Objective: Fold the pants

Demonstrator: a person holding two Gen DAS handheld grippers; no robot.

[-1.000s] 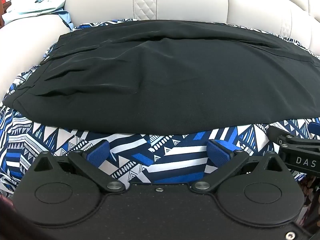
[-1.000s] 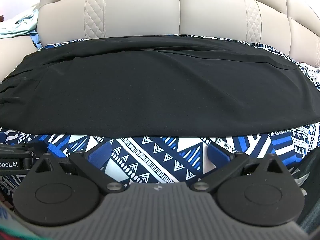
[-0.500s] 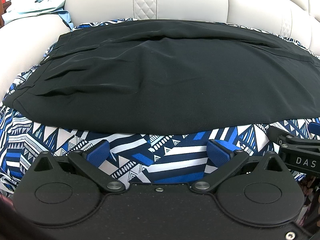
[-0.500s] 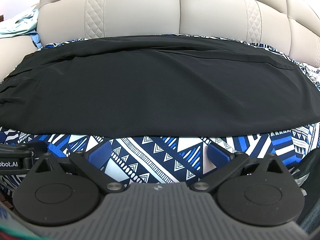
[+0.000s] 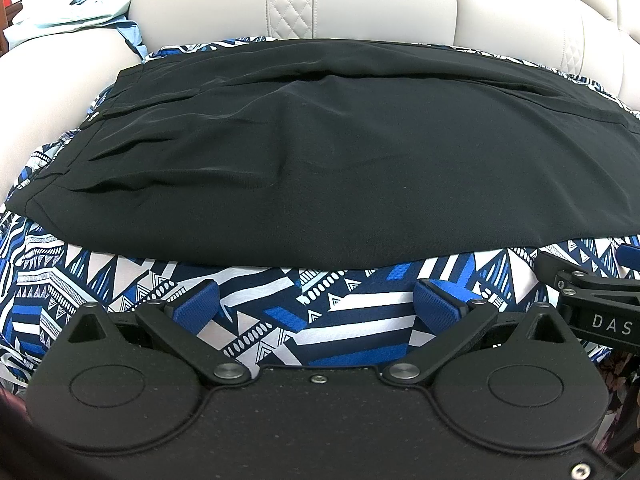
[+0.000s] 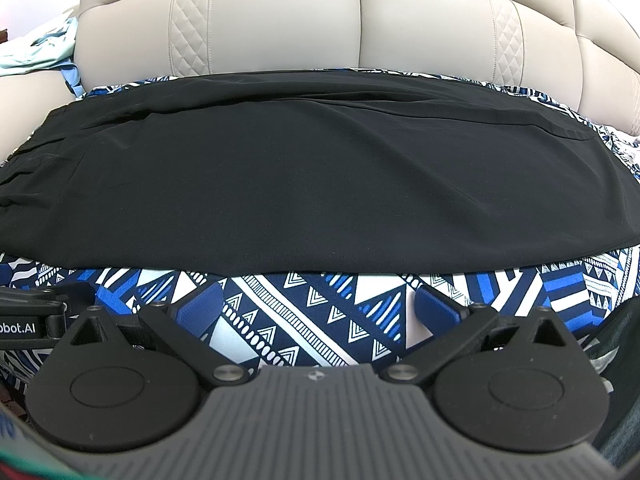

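Note:
Black pants [image 5: 340,152] lie flat across a blue-and-white patterned cloth [image 5: 344,316] on a sofa seat, waistband with pleats to the left; they also show in the right wrist view [image 6: 304,176]. My left gripper [image 5: 318,300] is open and empty, just short of the pants' near edge, above the cloth. My right gripper [image 6: 318,302] is open and empty, also short of the near edge. The right gripper's body shows at the right edge of the left wrist view [image 5: 592,304]; the left gripper's body shows at the left edge of the right wrist view [image 6: 28,320].
A cream leather sofa backrest [image 6: 360,28] rises behind the pants. A pale blue garment [image 5: 80,4] lies on the sofa's left arm. The patterned cloth [image 6: 320,312] covers the seat around the pants.

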